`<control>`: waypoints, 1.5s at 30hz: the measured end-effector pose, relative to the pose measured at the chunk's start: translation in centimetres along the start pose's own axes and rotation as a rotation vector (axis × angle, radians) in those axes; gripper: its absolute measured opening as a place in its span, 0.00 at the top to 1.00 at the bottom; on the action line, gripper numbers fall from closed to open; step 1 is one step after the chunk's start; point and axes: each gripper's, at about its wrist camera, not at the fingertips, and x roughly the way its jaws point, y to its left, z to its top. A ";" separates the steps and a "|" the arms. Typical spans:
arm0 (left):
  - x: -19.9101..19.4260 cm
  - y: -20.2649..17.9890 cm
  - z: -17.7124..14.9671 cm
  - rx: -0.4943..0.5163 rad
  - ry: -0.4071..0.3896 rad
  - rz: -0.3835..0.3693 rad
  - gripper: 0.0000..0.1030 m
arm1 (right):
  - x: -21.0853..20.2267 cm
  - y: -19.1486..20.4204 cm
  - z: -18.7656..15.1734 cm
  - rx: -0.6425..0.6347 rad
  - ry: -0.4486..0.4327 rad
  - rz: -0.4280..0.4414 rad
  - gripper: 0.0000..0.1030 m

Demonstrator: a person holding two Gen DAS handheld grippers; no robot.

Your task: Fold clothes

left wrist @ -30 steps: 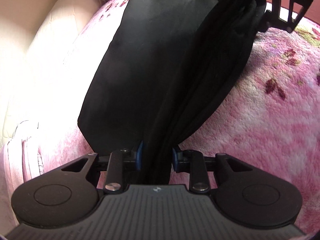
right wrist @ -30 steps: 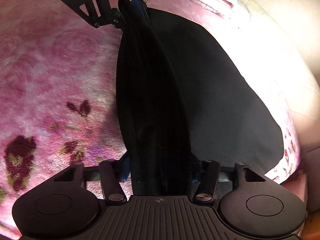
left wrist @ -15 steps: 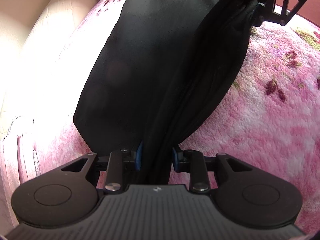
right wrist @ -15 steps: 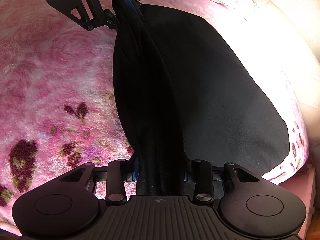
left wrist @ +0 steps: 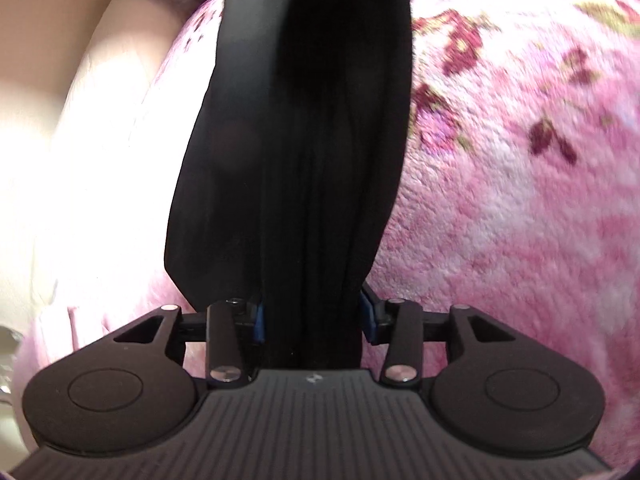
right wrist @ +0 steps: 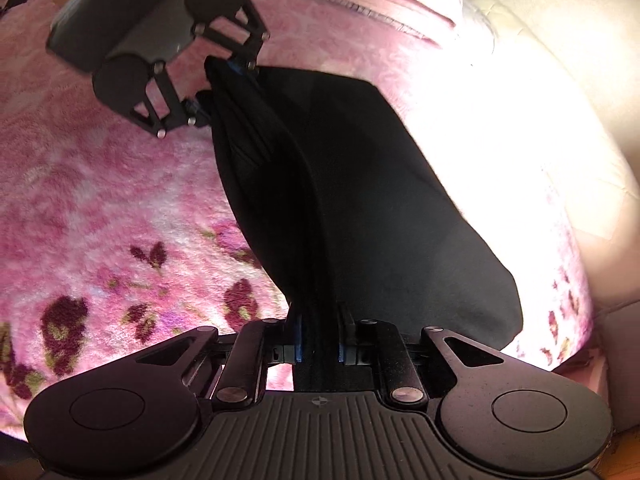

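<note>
**Both grippers pinching one black garment over the pink blanket**

My left gripper is clamped on a bunched edge of the black garment. My right gripper grips the opposite end, jaws narrow around gathered cloth. The garment is strung between the two, its loose half draped flat on the pink floral blanket. From the right wrist I see the left gripper far left. Cream upholstery lies beyond, overexposed.

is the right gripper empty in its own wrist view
No, the right gripper is shut on a bunched edge of the black garment, which runs from between its blue pads up over the pink floral blanket.
</note>
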 end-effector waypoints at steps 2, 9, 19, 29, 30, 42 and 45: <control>0.2 -0.2 0.4 0.002 0.005 0.000 0.73 | 0.1 0.5 -0.5 -0.025 -0.004 -0.007 0.87; -0.3 1.4 0.7 -0.059 0.000 -0.048 0.80 | 3.2 4.4 -3.1 -0.137 0.006 -0.061 0.77; 1.8 7.8 1.3 -0.066 0.030 -0.118 0.80 | 5.7 2.9 -3.2 -0.142 0.048 -0.046 0.76; -0.4 7.8 2.2 -0.105 0.020 -0.124 0.81 | 2.2 -0.7 -1.0 -0.103 0.059 -0.026 0.87; -0.9 8.3 2.3 -0.117 0.014 -0.122 0.82 | 1.3 -1.3 -0.6 -0.109 0.053 -0.032 0.87; -6.4 18.8 4.4 -0.290 -0.025 -0.037 0.83 | -7.3 -12.6 6.0 -0.204 -0.068 -0.128 0.87; -6.0 22.1 5.7 -0.308 -0.015 -0.005 0.82 | -7.4 -16.2 6.8 -0.227 -0.095 -0.115 0.88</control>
